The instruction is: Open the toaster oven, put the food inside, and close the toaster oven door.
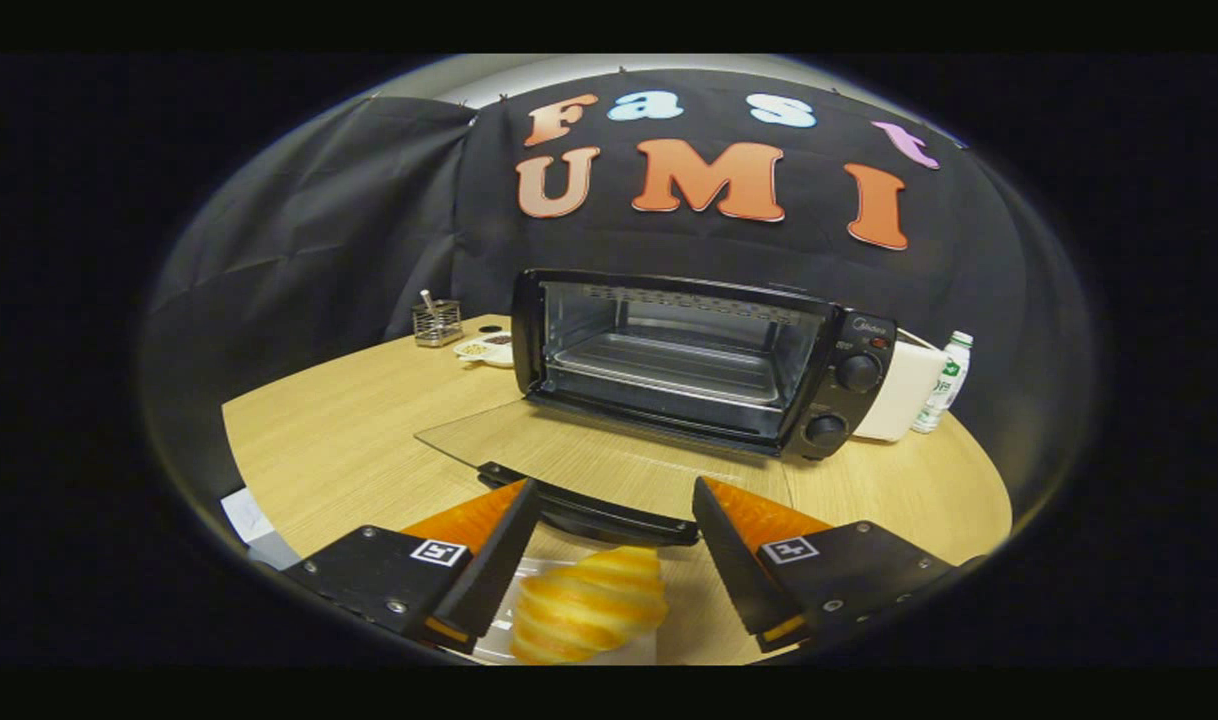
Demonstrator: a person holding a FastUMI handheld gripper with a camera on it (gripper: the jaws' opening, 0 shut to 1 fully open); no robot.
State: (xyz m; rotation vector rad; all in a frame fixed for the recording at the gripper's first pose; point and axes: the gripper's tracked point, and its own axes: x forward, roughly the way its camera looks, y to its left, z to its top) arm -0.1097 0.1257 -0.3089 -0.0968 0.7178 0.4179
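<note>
Tabletop (349, 430), round, wood: oven (699, 360) at centre, glass door (609, 465) folded down flat, rack bare. Behind it: white box (904, 390), bottle (946, 380), wire holder (437, 322), small dish (484, 349). Fingers (617, 540) spread open, touching nothing; croissant (589, 605) on a plate (529, 575) between them, before the door handle (589, 512).

The claw (617, 505) was spread wide, its two fingers (489, 570) apart and angled inward toward the tips, pressing on nothing, pointing forward and slightly downward.

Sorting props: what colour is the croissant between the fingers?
Golden yellow with paler stripes, croissant, gripper view; gripper open.
</note>
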